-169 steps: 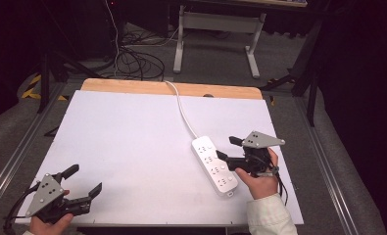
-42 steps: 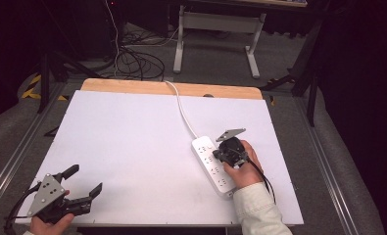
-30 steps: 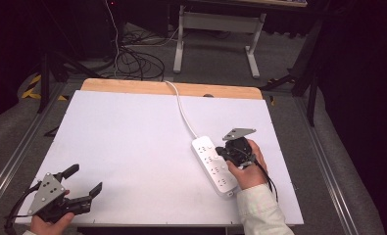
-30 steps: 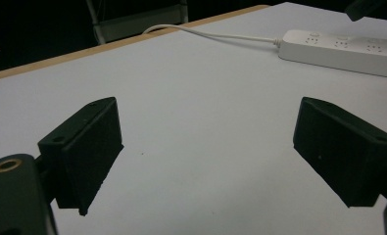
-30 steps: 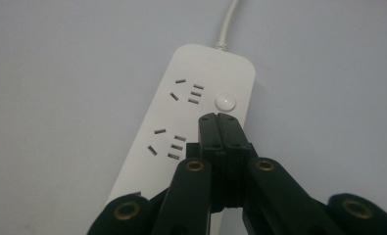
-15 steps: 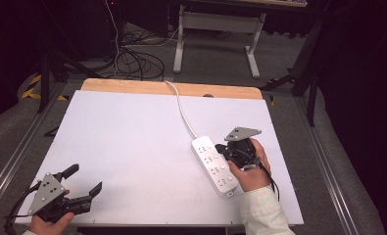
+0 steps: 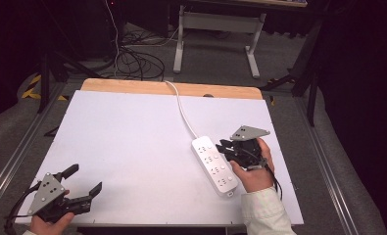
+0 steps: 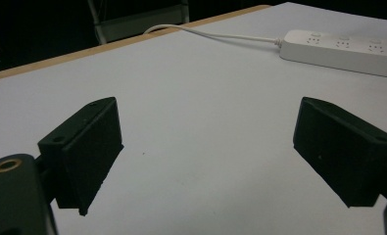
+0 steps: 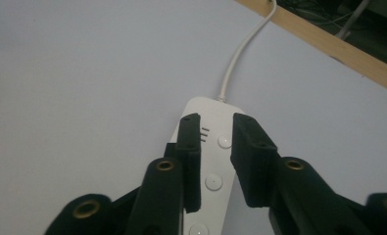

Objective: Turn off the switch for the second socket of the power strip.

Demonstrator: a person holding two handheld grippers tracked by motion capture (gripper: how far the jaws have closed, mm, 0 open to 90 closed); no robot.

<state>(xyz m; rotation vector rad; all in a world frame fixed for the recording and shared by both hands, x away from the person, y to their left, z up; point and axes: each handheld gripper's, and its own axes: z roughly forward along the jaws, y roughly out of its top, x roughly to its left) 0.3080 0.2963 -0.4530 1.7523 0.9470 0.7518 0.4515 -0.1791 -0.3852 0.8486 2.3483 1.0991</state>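
A white power strip (image 7: pixel 214 165) lies on the white table (image 7: pixel 132 137), right of centre, its cable (image 7: pixel 181 107) running to the far edge. My right gripper (image 7: pixel 224 146) hovers just over the strip's right side, pointing left. In the right gripper view the jaws (image 9: pixel 215 120) stand a little apart above the strip (image 9: pixel 206 106) and its round buttons. They have just been opening, and nothing is pressed between them. My left gripper (image 7: pixel 85 178) rests at the near left corner, wide open and empty (image 8: pixel 205 142), with the strip (image 8: pixel 343 46) far ahead.
A wooden strip (image 7: pixel 132 87) borders the table's far edge. Beyond it are tangled cables (image 7: pixel 132 58) on the floor and a metal stand (image 7: pixel 215 29). Metal rails run along both sides of the table.
The right gripper has lifted slightly and drawn back to the right from the strip, and its jaws have parted. The left gripper has stayed still.
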